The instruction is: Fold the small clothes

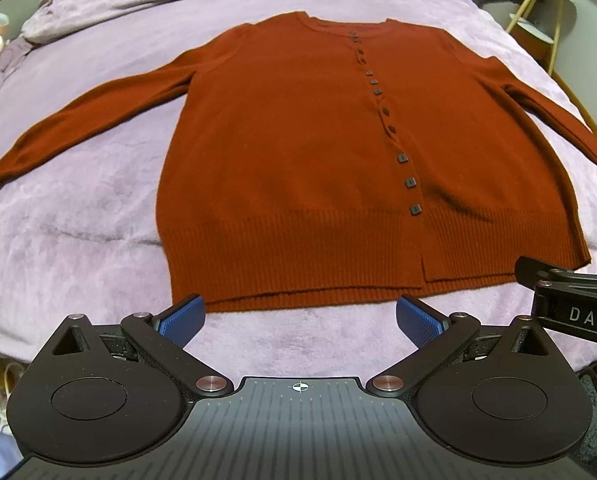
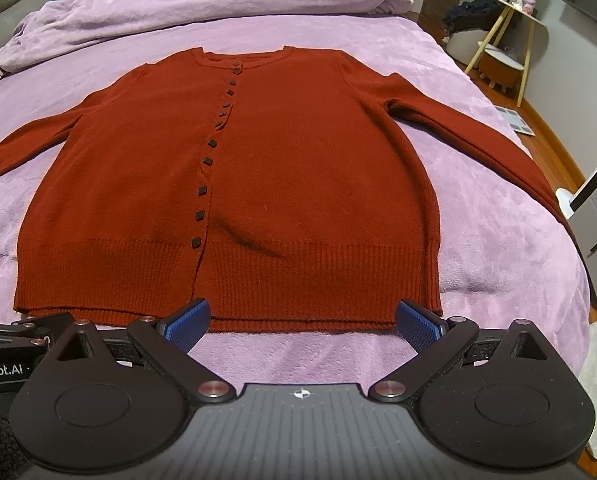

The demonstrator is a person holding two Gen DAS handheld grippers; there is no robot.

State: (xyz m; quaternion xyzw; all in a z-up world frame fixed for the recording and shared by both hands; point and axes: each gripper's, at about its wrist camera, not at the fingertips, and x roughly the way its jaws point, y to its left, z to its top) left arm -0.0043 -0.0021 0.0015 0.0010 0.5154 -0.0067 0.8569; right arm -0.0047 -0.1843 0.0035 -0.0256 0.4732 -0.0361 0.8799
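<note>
Both sets of fingers are spread wide and hold nothing: the left gripper (image 1: 300, 322) and right gripper (image 2: 303, 324) hover side by side just near the ribbed hem of a rust-red cardigan (image 1: 298, 168), buttoned and lying flat, sleeves spread, on the lilac bed (image 1: 78, 248).

— What sort of place is this?
— A bedroom at home. There is a bed (image 2: 478, 128) under a lilac blanket, a crumpled duvet (image 2: 202, 4) at its head, and a small side table (image 2: 510, 20) by the wall.
</note>
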